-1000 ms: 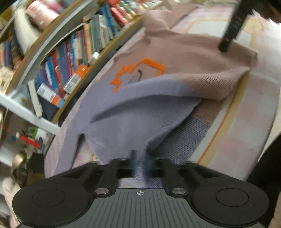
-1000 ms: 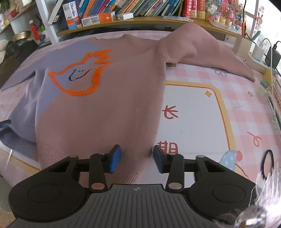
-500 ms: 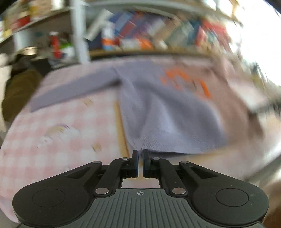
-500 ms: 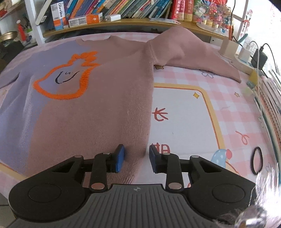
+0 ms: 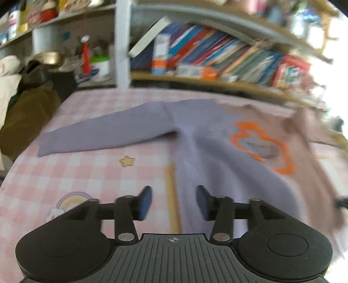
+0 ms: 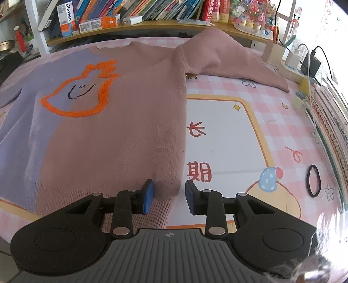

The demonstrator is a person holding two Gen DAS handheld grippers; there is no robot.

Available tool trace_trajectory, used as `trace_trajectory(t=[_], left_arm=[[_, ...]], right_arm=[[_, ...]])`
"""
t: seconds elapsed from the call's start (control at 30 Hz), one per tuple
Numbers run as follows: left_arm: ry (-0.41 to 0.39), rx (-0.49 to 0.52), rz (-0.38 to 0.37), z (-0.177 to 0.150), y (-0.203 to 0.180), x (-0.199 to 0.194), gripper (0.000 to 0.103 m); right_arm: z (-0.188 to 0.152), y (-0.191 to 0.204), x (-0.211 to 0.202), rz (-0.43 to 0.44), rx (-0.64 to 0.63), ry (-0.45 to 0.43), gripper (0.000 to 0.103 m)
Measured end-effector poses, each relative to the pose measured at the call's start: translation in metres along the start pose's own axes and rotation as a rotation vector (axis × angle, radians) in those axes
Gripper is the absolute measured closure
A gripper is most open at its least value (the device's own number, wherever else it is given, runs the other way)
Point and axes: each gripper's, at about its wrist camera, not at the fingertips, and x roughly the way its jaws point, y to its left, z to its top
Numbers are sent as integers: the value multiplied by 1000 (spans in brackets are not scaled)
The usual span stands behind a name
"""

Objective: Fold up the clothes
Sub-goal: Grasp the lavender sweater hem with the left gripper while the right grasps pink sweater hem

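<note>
A knit sweater [image 6: 121, 135], half lilac and half dusty pink with an orange outline on the chest, lies spread flat on the pink checked table cover. In the left wrist view its lilac sleeve [image 5: 104, 132] stretches out to the left from the sweater [image 5: 217, 156]. My left gripper [image 5: 173, 201] stands open over the lilac side edge near the hem, holding nothing. My right gripper [image 6: 169, 199] is open too, its blue pads either side of the pink bottom right corner of the hem. The pink sleeve [image 6: 230, 63] runs off to the back right.
Shelves of books [image 6: 134, 13] line the far side of the table. A black hair tie [image 6: 313, 180] lies on the cover at the right, with stacked notebooks [image 6: 332, 124] and a charger [image 6: 311, 63] beyond it. Brown fabric [image 5: 24, 113] is piled past the left table edge.
My left gripper let go of the lifted lilac hem, swung back level and opened. The sweater's lower left part now lies flat. My right gripper stayed open at the pink hem corner.
</note>
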Motion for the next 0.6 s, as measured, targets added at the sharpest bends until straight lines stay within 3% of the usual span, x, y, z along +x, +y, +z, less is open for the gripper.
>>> trace_trajectory(t=[0.07, 0.17, 0.33, 0.37, 0.4, 0.47, 0.6], left_arm=[[17, -22, 31, 12, 1, 23, 55], [30, -34, 49, 21, -2, 43, 45], [39, -34, 50, 27, -12, 63, 44], [41, -34, 50, 28, -14, 67, 47], [42, -34, 50, 29, -15, 71, 69], [36, -78, 37, 32, -13, 73, 99], [-1, -274, -21, 38, 8, 61, 100]], right_arm=[[0, 0, 0, -4, 8, -3, 74], [-2, 0, 0, -7, 16, -10, 74], [-2, -3, 0, 6, 13, -12, 74], [-2, -4, 0, 9, 14, -12, 74], [-2, -5, 1, 12, 16, -12, 74], [-2, -6, 1, 14, 17, -11, 73], [-1, -9, 2, 20, 24, -7, 69]])
